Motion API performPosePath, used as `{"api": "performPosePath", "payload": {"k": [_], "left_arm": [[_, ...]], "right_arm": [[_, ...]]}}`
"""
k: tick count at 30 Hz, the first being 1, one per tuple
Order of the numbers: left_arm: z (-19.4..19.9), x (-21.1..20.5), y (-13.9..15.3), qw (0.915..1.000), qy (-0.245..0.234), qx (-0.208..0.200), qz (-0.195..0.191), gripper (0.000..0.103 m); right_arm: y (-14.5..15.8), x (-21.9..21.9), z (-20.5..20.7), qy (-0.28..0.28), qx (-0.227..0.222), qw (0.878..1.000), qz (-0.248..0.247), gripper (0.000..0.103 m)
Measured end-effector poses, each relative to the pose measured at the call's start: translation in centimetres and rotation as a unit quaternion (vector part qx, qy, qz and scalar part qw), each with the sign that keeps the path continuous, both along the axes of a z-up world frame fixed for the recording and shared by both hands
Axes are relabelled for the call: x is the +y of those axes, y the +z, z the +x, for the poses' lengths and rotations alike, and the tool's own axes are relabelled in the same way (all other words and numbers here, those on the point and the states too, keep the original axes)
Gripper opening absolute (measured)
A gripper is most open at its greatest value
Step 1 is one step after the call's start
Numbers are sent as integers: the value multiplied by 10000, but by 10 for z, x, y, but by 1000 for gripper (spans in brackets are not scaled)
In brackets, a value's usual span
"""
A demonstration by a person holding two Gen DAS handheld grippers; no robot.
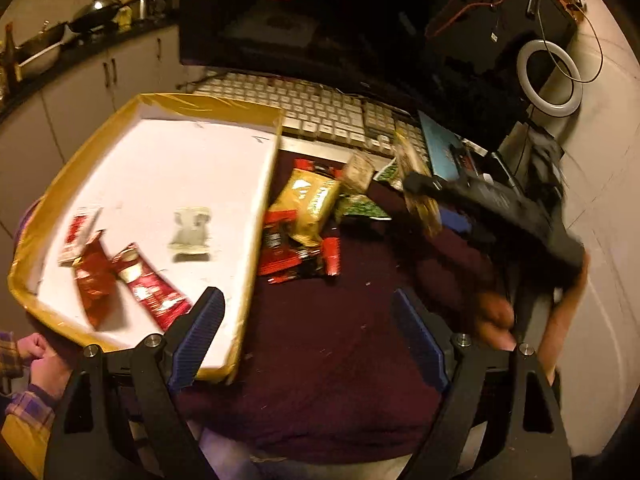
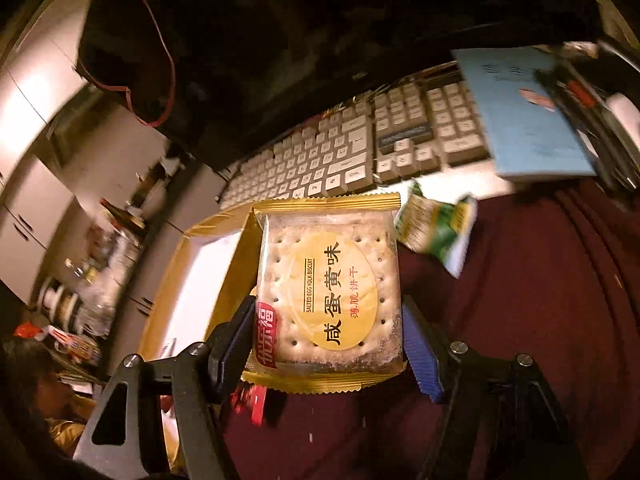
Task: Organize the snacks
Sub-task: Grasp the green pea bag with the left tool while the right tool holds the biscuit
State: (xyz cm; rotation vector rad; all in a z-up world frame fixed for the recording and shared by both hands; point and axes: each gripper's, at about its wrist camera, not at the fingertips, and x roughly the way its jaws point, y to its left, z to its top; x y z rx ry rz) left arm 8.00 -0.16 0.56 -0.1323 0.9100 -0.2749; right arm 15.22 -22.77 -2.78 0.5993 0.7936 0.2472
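A salted egg yolk biscuit packet (image 2: 328,288), gold-edged with a clear window, sits upright between the pads of my right gripper (image 2: 328,312), which is shut on it above the maroon cloth. The left wrist view shows that gripper (image 1: 418,190) blurred, right of the snack pile. My left gripper (image 1: 306,304) stands open with nothing in it, near the corner of the white tray with yellow-taped rim (image 1: 208,102). In the tray lie red packets (image 1: 152,292) and a pale packet (image 1: 190,232). Beside it are a yellow bag (image 1: 312,204), red-black packets (image 1: 292,256) and green packets (image 1: 360,208).
A white keyboard (image 1: 320,108) and a dark monitor (image 1: 300,20) stand behind the pile. A blue book (image 2: 520,120) lies at the right, with a ring light (image 1: 548,80) beyond it. A person's hand in a plaid sleeve (image 1: 44,360) rests by the tray's near left edge.
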Motion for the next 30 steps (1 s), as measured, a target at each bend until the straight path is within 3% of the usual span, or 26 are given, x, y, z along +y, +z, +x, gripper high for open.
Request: {"api": "performPosePath", "payload": {"k": [6, 9, 11, 16, 18, 22, 30], "left_arm": [[43, -32, -8, 9983, -374, 333, -282, 85], [66, -49, -12, 9972, -516, 495, -240, 78], [82, -58, -15, 9966, -546, 588, -190, 73], [120, -83, -22, 9951, -612, 773, 60, 71], [133, -92, -29, 9944, -551, 849, 316, 63], [140, -105, -37, 9918, -650, 835, 711, 60], [140, -101, -57, 9885, -654, 1225, 599, 55]], "right_arm": [[-5, -23, -47, -676, -386, 9969, -58, 70], [-9, -35, -57, -916, -491, 9946, -53, 70], [-14, -42, -60, -934, -507, 9943, 131, 70], [-18, -49, -55, -941, -424, 9942, 312, 70], [-16, -47, -56, -947, -473, 9940, 285, 70], [-16, -44, -55, -911, -479, 9944, 244, 70], [-16, -44, -53, -871, -471, 9948, 254, 70]]}}
